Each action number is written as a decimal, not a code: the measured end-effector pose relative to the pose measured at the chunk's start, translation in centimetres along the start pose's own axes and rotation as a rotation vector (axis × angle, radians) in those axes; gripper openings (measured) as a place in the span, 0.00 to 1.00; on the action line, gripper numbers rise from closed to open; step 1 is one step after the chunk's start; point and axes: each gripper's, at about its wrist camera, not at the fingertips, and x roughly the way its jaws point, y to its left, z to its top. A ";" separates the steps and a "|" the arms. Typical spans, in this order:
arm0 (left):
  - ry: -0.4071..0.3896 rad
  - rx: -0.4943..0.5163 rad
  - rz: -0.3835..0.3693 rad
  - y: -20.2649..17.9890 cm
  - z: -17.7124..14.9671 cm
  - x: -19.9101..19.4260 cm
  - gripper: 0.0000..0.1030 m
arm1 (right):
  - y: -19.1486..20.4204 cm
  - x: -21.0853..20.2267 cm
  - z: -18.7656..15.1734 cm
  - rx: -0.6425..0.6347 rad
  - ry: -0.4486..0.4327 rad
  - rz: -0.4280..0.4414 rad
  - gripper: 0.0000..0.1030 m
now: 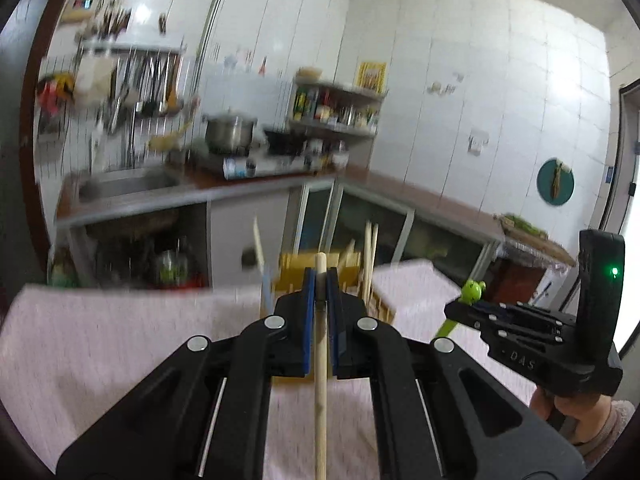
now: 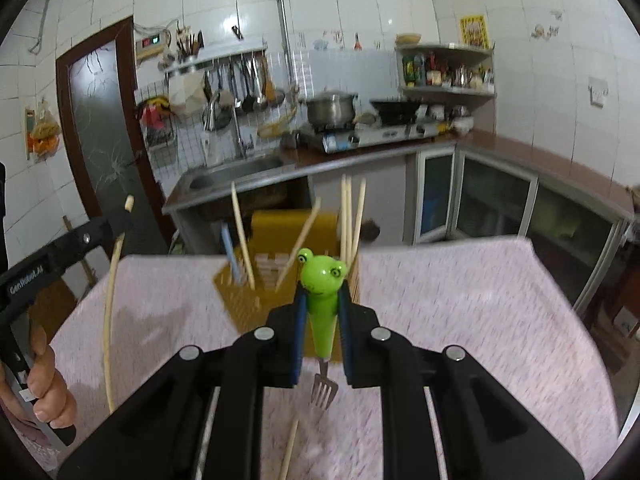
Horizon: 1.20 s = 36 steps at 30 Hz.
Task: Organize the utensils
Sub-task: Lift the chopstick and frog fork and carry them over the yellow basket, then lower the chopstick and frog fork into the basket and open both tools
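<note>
My left gripper (image 1: 320,285) is shut on a pale wooden chopstick (image 1: 320,380) that runs back under the jaws; from the right wrist view the same chopstick (image 2: 110,320) hangs at the left. My right gripper (image 2: 322,300) is shut on the green frog-headed handle of a small fork (image 2: 320,300), tines (image 2: 322,394) pointing back toward the camera. Both are lifted above the pink tablecloth (image 2: 460,320). Ahead stands a yellow utensil holder (image 2: 280,276) with several chopsticks (image 2: 348,216) upright in it. In the left wrist view the right gripper (image 1: 460,304) sits at the right with the frog fork (image 1: 472,290).
One loose chopstick (image 2: 289,452) lies on the cloth below my right gripper. A person's hand (image 2: 48,384) holds the left gripper's handle. Behind the table run a kitchen counter (image 2: 540,160) with a sink (image 2: 236,174), a stove and pot (image 2: 332,108), and low cabinets.
</note>
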 end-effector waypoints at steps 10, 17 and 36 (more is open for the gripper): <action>-0.203 0.038 -0.031 -1.1 6.5 1.6 0.04 | -0.3 -1.2 7.0 -0.037 -0.080 -0.022 0.15; -0.297 0.067 0.016 -1.2 7.5 4.5 0.04 | -0.6 0.1 9.3 -0.031 -0.113 -0.018 0.15; -0.396 -0.003 0.120 3.3 4.7 13.5 0.04 | 0.3 5.8 7.3 -0.070 -0.057 -0.027 0.15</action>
